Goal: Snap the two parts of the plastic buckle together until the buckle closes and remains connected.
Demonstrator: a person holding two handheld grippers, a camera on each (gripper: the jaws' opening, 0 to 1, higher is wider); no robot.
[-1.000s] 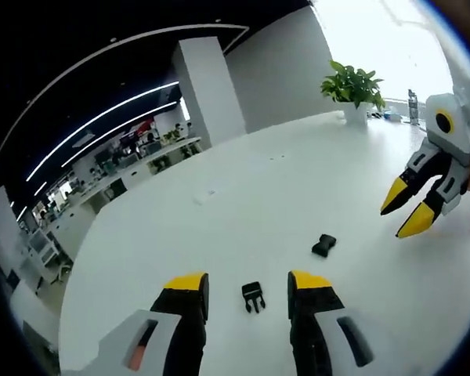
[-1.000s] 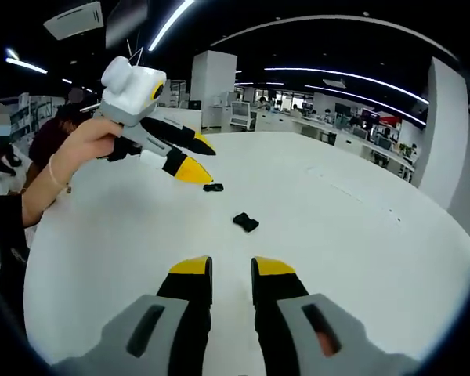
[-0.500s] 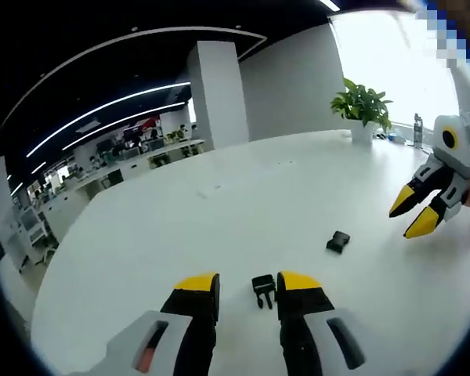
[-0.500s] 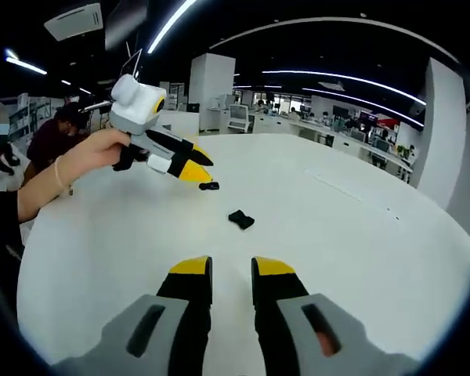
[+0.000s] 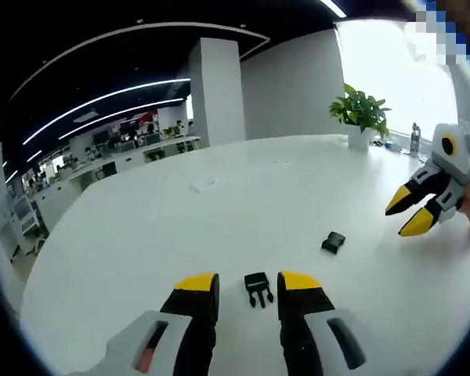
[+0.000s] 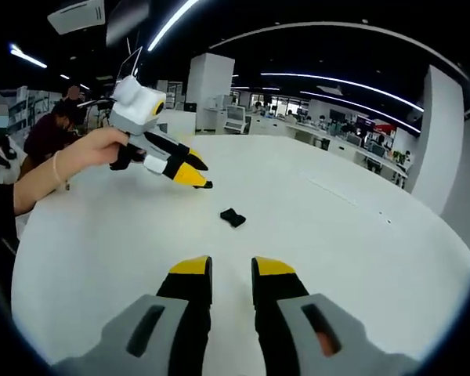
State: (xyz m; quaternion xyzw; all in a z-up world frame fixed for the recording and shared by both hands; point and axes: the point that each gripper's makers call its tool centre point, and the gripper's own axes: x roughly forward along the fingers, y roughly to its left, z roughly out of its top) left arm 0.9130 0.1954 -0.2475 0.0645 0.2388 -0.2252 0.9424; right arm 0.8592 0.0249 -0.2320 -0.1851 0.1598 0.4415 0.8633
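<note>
Two black buckle parts lie apart on the white table [image 5: 219, 204]. The pronged part [image 5: 257, 288] rests on the table between the tips of my left gripper [image 5: 247, 283], which is open and not touching it. The socket part [image 5: 333, 242] lies further right. In the right gripper view, the left gripper [image 6: 192, 171] points down at the pronged part [image 6: 207, 186], and the socket part [image 6: 233, 217] sits ahead of my right gripper [image 6: 232, 270]. That right gripper [image 5: 407, 214] hovers open and holds nothing.
A potted plant [image 5: 360, 110] and a bottle [image 5: 414, 139] stand at the table's far edge. A person's hand [image 6: 94, 153] holds the left gripper. Office desks and a white pillar [image 5: 215, 90] lie beyond the table.
The left gripper has come down over the pronged part, its jaws a little narrower than a second ago. The right gripper's view has pulled back slightly from the socket part.
</note>
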